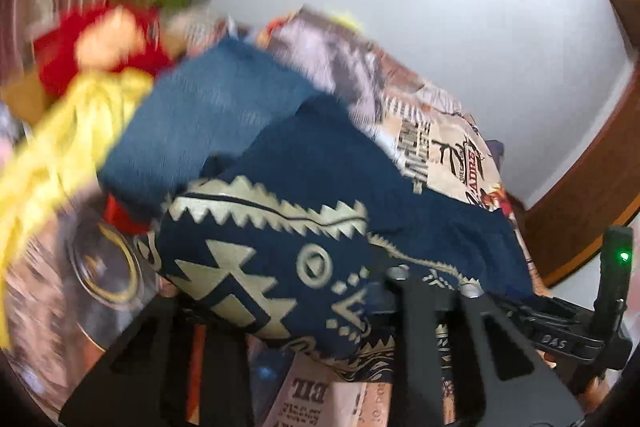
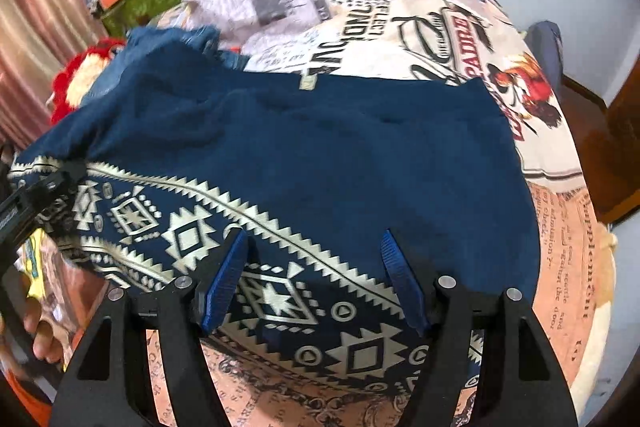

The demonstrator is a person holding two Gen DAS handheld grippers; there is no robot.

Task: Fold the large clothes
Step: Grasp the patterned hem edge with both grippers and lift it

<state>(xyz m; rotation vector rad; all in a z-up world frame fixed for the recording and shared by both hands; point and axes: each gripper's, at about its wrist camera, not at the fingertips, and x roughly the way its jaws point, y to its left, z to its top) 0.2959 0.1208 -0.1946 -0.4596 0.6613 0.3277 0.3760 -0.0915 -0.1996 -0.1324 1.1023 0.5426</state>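
- Navy knitted garment with a cream geometric border is lying spread over the newspaper-print bed cover, its patterned hem hanging toward the near edge of the bed
- Right gripper with blue ribbed pads is hovering with its jaws wide apart over the patterned hem; nothing is sitting between the pads, and whether they are brushing the cloth I cannot tell
- Left gripper is pressing in at the patterned corner on the far left of the garment, which is bunching up in front of the black fingers; its fingertips are hiding under the fabric, so I cannot tell if they are clamping it or standing apart
- Fabric is looking soft, limp and fairly thick, draping and creasing under its own weight, so it is likely sagging wherever it is lifted from a single point
- Judging from this, the two hem corners are offering the best hold: one gripper at each, pinching a full fold of the border rather than a thin edge, since a loose knit is probably stretching and slipping out of a shallow bite
- Beyond the garment, a lighter blue denim piece, a yellow cloth and a red item are piling up at the left, close enough to be catching on a swinging fold
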